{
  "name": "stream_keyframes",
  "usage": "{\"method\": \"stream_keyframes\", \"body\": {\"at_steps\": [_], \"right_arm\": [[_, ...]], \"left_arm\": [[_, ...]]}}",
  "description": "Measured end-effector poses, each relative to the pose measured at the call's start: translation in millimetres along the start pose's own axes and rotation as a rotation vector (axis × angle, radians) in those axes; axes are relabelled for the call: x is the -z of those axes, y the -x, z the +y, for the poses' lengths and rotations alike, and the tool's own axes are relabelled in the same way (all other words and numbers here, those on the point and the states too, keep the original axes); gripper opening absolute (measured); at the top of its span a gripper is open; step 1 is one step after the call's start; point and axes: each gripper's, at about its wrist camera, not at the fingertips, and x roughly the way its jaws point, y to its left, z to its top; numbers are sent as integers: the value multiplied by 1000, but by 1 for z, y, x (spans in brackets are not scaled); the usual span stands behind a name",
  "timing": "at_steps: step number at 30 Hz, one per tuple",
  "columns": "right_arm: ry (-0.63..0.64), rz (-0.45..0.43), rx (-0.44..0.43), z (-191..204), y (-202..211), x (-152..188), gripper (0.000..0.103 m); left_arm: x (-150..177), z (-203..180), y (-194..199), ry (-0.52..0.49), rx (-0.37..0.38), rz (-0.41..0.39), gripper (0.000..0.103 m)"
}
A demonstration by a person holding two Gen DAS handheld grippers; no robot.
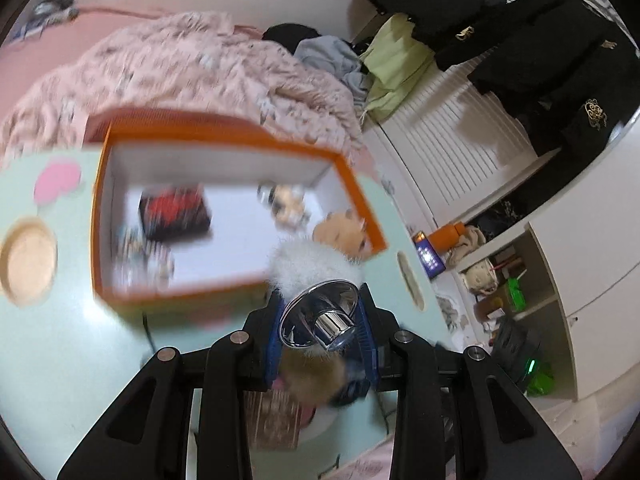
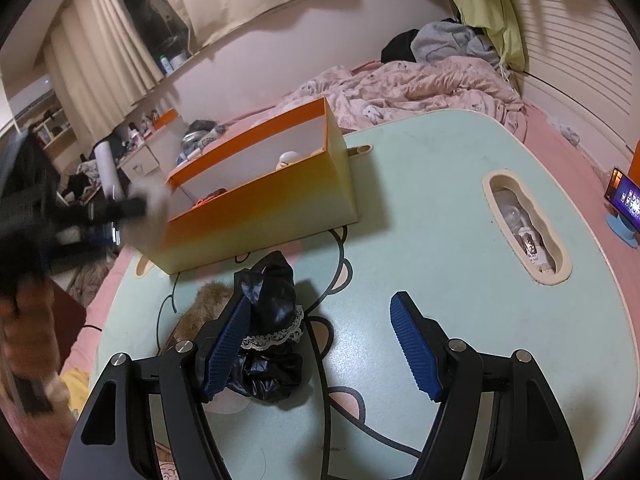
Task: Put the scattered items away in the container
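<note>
Blurred box (image 1: 224, 148), half-hidden things

We see the box's contents in the left view only as smears: a dark red-marked slab (image 1: 175, 213) and small bits beside it we cannot name. The fluffy item (image 1: 316, 264) hides the box's near corner. In the right view, the left gripper (image 2: 132, 208) left of the box is a dark blur; the box's wall hides most inside.

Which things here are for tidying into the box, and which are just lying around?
For the job:
- orange box
- fluffy white thing with a shiny silver cap, in the left tool
- black lace-trimmed cloth
- brown furry thing

Just lying around:
- pink blanket
- phone
- black jackets
</note>
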Motion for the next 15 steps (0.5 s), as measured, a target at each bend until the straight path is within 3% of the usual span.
{"method": "stream_keyframes", "body": {"at_steps": [3,6,10,15], "right_arm": [[-1,2,-1,0,0,-1,72],[-5,4,-2,0,0,0,72],[-4,2,-2,-1,0,0,72],[-5,5,-6,-2,0,0,72]], "left_arm": [[-31,5,-22,34,-42,29,34],[-50,20,-58,85,-76,108,34],[-57,34,-105,105,-234,218,34],[-52,39,-117,119,-261,209,42]]}}
